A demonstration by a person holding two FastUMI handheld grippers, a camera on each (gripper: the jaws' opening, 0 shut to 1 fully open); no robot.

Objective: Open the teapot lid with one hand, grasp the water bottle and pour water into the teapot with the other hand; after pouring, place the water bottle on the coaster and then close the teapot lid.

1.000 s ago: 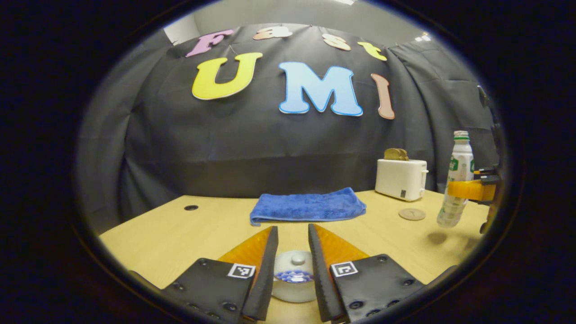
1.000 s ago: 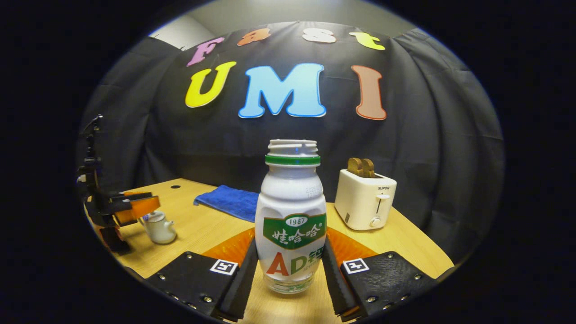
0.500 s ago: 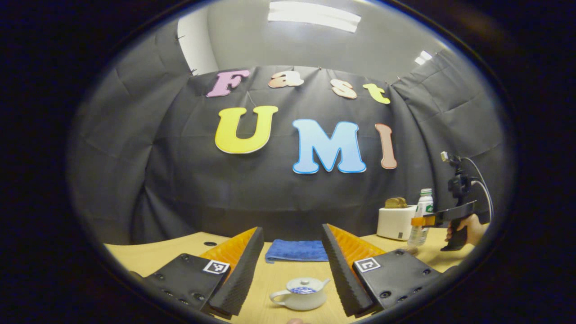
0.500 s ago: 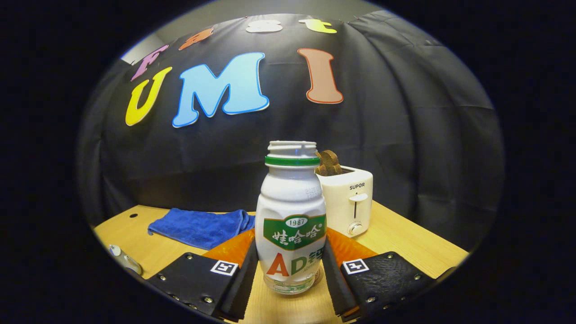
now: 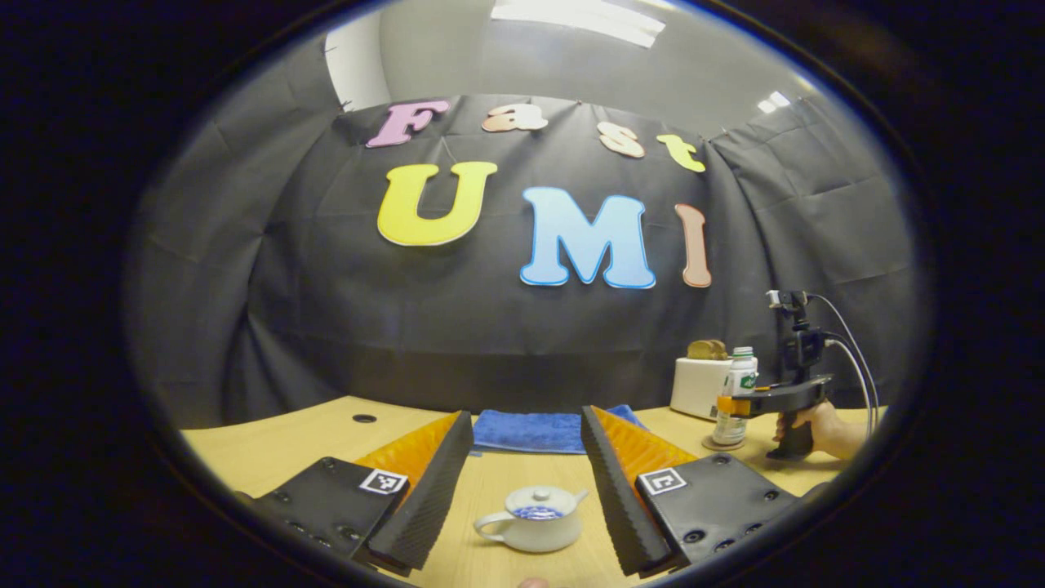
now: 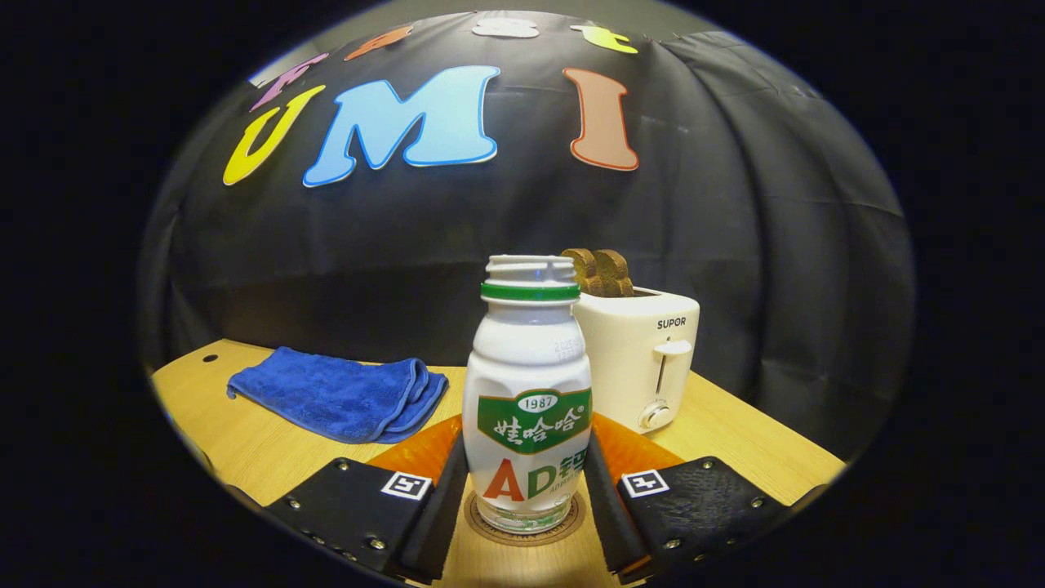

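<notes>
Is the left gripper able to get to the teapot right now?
Probably yes. The left gripper is open and holds nothing, and the teapot, lid on, sits on bare table between its fingers, with nothing in the way.

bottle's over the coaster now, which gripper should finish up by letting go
Right. The right gripper has both fingers on the water bottle, which stands upright on the coaster, so it only needs to open. The left gripper is open near the teapot, whose lid looks already on.
</notes>
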